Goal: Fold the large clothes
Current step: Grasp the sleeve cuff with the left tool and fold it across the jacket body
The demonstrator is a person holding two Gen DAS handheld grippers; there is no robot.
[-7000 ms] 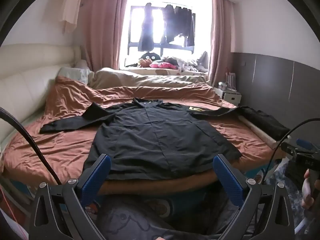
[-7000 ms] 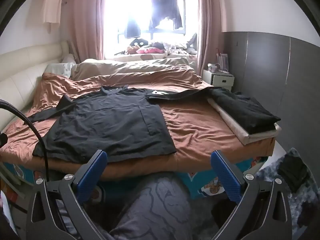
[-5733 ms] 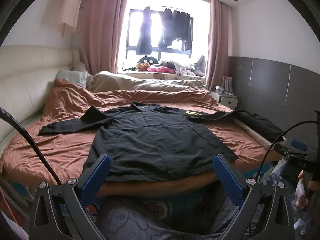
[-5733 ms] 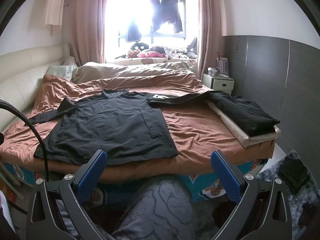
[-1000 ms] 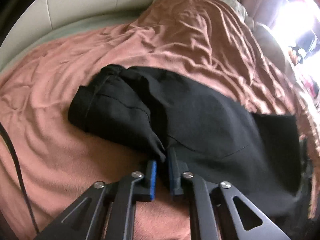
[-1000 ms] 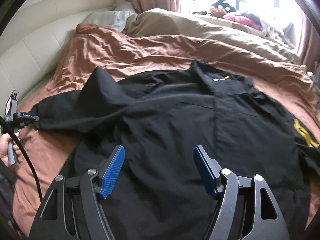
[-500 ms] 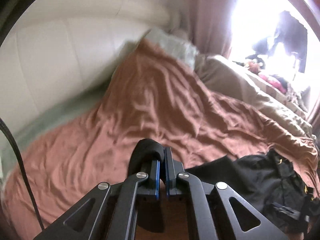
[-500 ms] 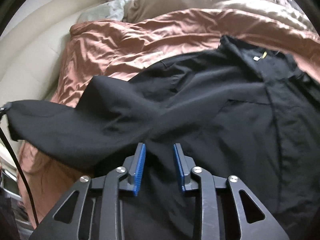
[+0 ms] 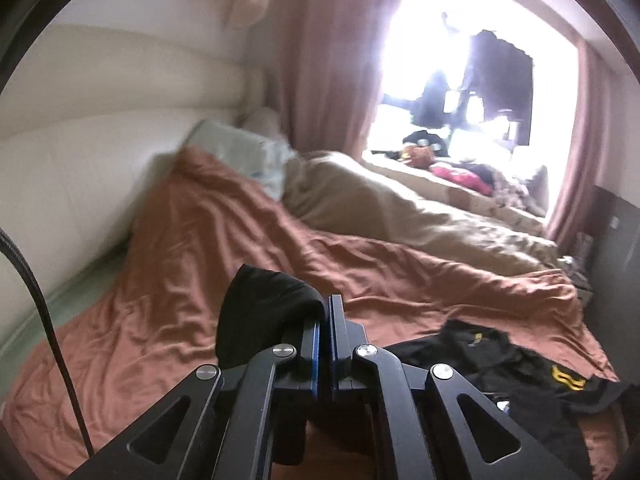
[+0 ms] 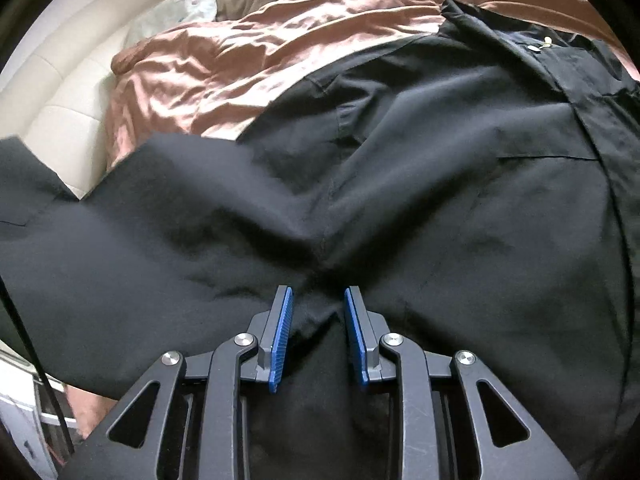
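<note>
Room: bedroom with pink curtains on both sides of a very bright window, dark clothes hanging in it; cream padded headboard along the left wall.
Bed: rust-brown cover, creased all over; a beige duvet bunched at the far end, a pale pillow at the far left.
Black shirt: spread on the brown cover, collar at the far right, a yellow mark by the collar; its body fills most of the right wrist view. In the left wrist view the collar part with yellow lettering lies near right.
Sleeve: raised off the bed and stretched out to the left, running from the shoulder seam across the near left of the right wrist view; its far end leaves the picture at the left edge.
Left gripper: held above the bed, fingers pressed together on the black sleeve cuff, which bulges up and over the left finger.
Right gripper: pointing down at the shirt near the armpit seam, where the folds meet; its jaws have just been closing and now stand narrowly apart with a ridge of black cloth between them. Whether the blue pads press on the cloth I cannot tell.
</note>
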